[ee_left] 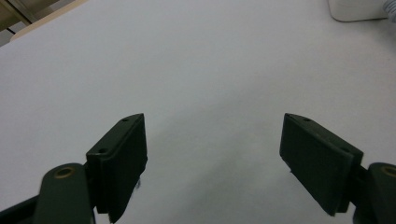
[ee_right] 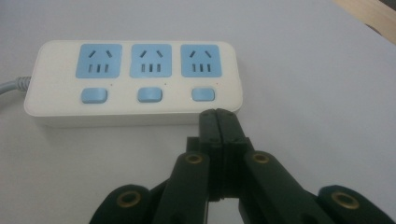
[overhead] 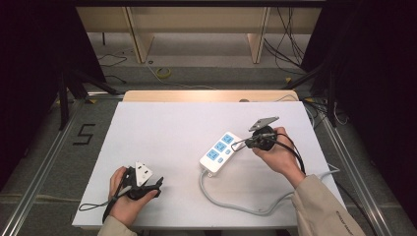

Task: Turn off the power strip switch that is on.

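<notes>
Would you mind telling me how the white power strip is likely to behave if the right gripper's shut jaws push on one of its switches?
The power strip lies flat and broad on the smooth white table, so it probably won't tip, but may slide. Its grey cable curves loosely, so it likely offers little restraint. The right gripper sits near one end, so a push might swivel it.

White table (overhead: 162,128), grey floor (overhead: 206,78), wooden shelving (overhead: 196,19) behind.

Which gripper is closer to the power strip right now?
Right. The right gripper, jaws shut, has its tip at the power strip, just below one end switch. The left gripper, jaws open, sits well off near the table's front left corner.
</notes>
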